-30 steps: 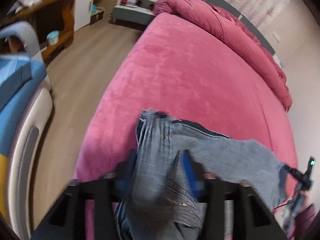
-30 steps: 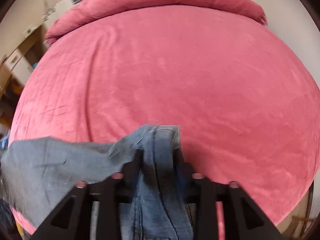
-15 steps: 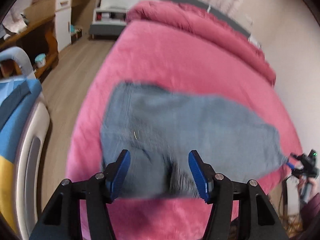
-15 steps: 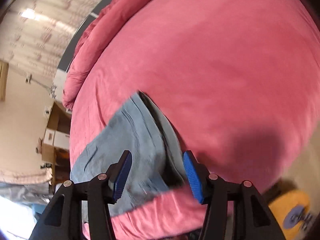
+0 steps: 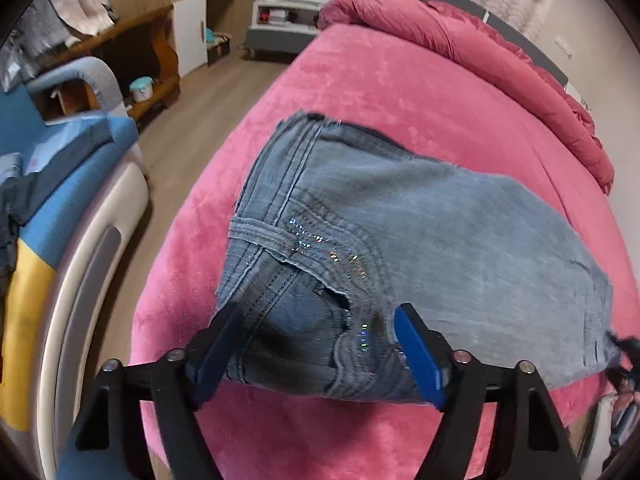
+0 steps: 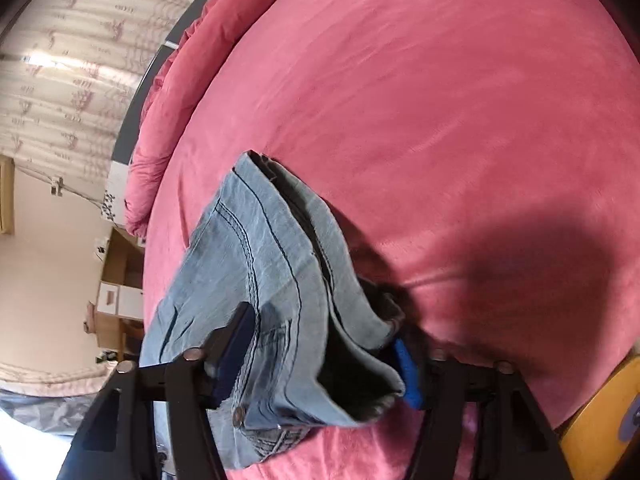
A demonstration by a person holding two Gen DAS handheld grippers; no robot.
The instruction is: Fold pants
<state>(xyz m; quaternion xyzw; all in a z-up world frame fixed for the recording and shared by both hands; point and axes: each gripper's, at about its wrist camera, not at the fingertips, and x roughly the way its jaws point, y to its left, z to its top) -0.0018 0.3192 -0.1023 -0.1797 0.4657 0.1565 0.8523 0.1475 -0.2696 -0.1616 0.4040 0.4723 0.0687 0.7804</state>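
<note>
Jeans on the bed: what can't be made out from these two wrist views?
- Left wrist view: near edge of the jeans hidden behind the left gripper, whose jaws have just opened wider; contact cannot be told.
- Left wrist view: the right gripper is cut off at the right edge, blurred.
- Right wrist view: right gripper, jaws just closing, denim between them; the far pad is half buried in cloth.
- Neither view shows the trouser legs' full length.

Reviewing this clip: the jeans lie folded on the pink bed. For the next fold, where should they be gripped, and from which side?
A judgement: take the jeans at the thick waistband end nearest the bed's front edge, coming in low from that edge. The stacked seams and pocket layers bunch there and overhang slightly, giving the gripper something firm; the far leg panel lies flat and thin.
</note>
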